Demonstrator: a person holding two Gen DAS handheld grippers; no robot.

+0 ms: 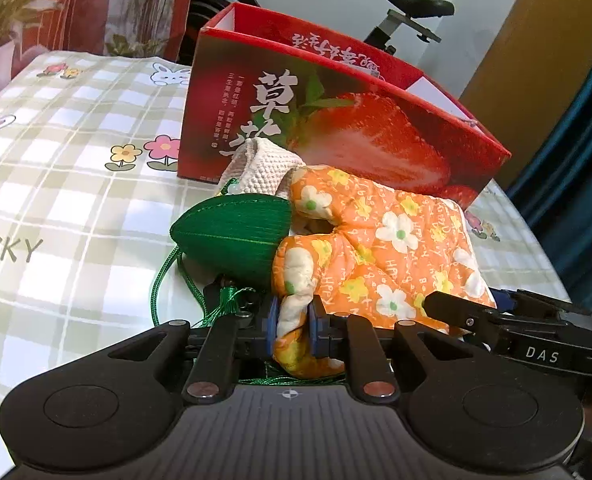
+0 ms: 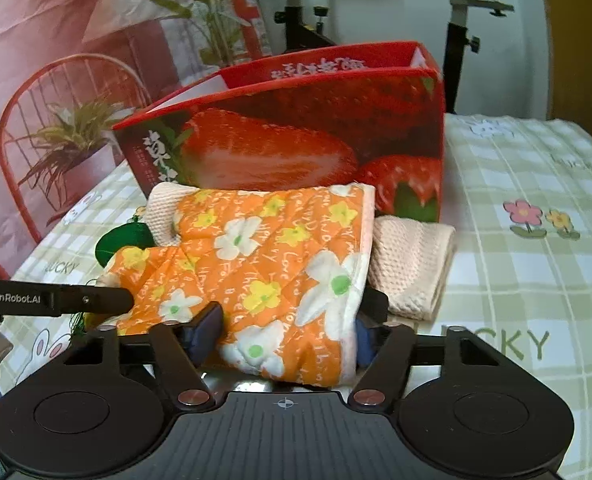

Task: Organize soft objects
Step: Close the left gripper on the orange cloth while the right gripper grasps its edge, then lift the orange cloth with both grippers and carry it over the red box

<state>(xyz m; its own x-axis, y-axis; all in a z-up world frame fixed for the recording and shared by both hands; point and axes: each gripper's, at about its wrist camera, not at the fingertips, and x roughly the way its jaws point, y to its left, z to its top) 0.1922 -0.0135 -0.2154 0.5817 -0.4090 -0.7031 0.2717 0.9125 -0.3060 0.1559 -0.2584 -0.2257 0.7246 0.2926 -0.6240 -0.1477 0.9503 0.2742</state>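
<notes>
Orange floral oven mitt (image 1: 380,248): one, pinched at its thumb by the left gripper (image 1: 295,326), its cuff between the right gripper's (image 2: 286,334) closing jaws. One green pouch (image 1: 232,236) lies beyond the left tongs; only the right view shows the beige cloth's (image 2: 410,264) full spread.

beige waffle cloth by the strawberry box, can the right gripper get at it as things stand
Probably not right away. The right gripper has the orange floral mitt between its jaws, and the mitt lies over part of the beige waffle cloth; only its right end is bare.
</notes>
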